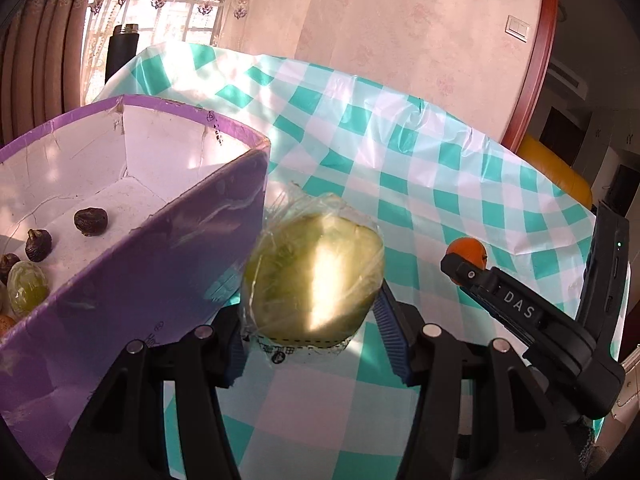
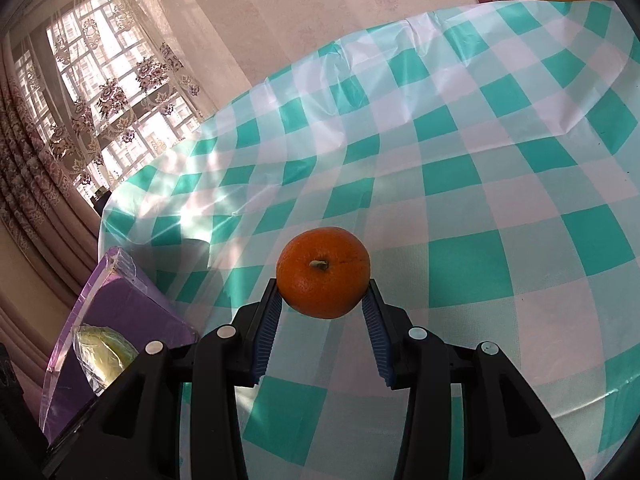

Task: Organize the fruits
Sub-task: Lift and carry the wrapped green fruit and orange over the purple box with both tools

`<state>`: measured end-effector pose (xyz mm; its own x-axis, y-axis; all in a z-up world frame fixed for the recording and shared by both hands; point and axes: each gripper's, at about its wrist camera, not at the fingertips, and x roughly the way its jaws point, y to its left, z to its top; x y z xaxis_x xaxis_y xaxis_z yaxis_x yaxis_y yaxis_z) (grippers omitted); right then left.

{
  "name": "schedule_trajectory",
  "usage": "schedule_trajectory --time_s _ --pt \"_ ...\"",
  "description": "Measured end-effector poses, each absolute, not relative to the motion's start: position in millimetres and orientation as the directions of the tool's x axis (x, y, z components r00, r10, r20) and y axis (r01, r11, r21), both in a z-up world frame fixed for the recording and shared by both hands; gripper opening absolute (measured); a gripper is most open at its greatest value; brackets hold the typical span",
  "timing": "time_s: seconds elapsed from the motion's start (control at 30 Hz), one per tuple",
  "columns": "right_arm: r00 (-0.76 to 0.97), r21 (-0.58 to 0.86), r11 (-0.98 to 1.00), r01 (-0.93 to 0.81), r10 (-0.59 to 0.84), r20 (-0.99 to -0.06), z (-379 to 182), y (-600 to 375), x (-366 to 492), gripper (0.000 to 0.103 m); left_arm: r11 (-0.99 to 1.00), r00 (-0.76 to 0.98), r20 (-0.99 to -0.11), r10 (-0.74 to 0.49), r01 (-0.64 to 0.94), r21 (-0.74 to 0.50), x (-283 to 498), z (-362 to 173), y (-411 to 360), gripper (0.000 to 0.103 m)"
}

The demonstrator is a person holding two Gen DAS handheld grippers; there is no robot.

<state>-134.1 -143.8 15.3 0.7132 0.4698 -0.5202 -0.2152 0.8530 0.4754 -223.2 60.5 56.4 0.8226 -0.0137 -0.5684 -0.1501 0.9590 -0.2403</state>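
The wrapped green fruit (image 1: 314,276), a pale yellow-green piece sealed in clear film with a label at its underside, sat between the blue ribbed pads of the left gripper (image 1: 314,320), whose jaws were closed about halfway onto its two flanks and carried it clear of the counter (image 1: 460,184). It hung just beside the purple box (image 1: 132,272), touching or nearly touching the box's near outer wall, and lay outside the box rather than over its opening; the wall's top edge stood higher in the left wrist view than the fruit's crown. That was the relation the coming move appeared to turn on: the box's white floor lay to the left of the jaws and beyond the wall, so the fruit would probably need to rise and cross leftward over the rim before release. Inside the box, well to the left of the wall, lay two or three dark wrinkled fruits (image 1: 90,221) and a pale green one (image 1: 28,288), so the stretch of floor behind them looked like the likeliest spot. The orange (image 2: 323,272) was held farther from the box, on its right side, in the right gripper (image 2: 323,304), its jaws pinched against the fruit's two sides with the stem end turned toward the camera, above the checked cloth and not resting on it. Of the two, the left gripper was much the nearer to the box, so its load seemed due to go in first.
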Motion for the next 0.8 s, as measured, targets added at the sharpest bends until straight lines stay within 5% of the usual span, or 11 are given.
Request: schedule_trajectory --time_s 0.37,0.8 --pt "0.675 0.444 0.790 -0.423 0.601 -0.427 65.9 -88.0 -171.1 0.042 0.951 0.880 -0.453 0.140 -0.248 -0.187 -276.7 119.7 92.6 0.056" --pt "0.585 0.349 0.730 -0.588 0.681 -0.440 101.9 -6.7 -202.8 0.042 0.909 0.819 -0.532 0.213 -0.366 -0.200 -307.9 147.1 174.1 0.056"
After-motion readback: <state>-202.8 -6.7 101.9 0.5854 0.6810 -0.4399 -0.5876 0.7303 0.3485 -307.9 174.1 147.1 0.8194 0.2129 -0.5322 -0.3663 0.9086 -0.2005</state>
